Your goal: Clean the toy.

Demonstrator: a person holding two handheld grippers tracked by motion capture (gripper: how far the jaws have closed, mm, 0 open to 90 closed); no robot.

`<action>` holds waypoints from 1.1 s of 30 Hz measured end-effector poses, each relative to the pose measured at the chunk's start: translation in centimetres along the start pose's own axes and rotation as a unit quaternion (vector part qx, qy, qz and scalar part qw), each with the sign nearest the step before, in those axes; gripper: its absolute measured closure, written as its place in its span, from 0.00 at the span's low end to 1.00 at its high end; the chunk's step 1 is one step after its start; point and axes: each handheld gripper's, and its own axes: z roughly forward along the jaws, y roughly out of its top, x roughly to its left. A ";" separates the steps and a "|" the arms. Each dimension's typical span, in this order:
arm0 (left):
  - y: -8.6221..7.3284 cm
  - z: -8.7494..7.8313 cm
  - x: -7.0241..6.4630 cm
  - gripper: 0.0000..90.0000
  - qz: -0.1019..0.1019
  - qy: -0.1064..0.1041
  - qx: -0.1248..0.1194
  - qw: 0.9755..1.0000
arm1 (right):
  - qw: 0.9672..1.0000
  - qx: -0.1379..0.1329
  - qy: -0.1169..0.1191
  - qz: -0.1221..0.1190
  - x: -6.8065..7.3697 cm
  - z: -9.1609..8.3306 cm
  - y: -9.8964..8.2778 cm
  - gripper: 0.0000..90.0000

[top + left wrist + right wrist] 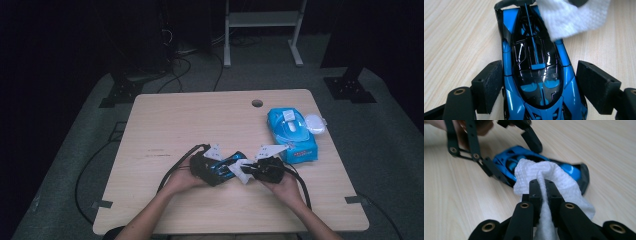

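Toy car (537, 75) lies between the released left fingers (487, 86); right fingers (542, 192) pinch the wipe (564, 180) on it

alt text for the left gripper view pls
A blue and black toy car lies on a light wooden table between the left gripper's two open black jaws, neither pad pressing it. A white wipe rests on the car's far end.

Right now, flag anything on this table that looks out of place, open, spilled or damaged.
Nothing looks damaged or spilled. One small thing: the wipes pack at the table's right edge has its lid flipped open. The blue toy car sits upright between the left gripper's jaws while the right gripper holds a white wipe against it.
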 end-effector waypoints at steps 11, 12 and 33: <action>-0.8 -1.7 0.2 0.20 -0.024 0.001 -0.028 0.999 | 0.999 -0.002 0.044 0.006 1.1 4.4 2.5 0.94; -1.3 -2.0 0.2 0.20 -0.027 -0.002 -0.025 0.999 | 0.999 0.001 0.043 -0.002 1.3 4.7 2.6 0.94; -2.9 -1.3 0.2 0.28 -0.040 -0.023 -0.018 0.999 | 1.000 0.012 -0.006 0.018 -1.3 2.6 1.4 0.94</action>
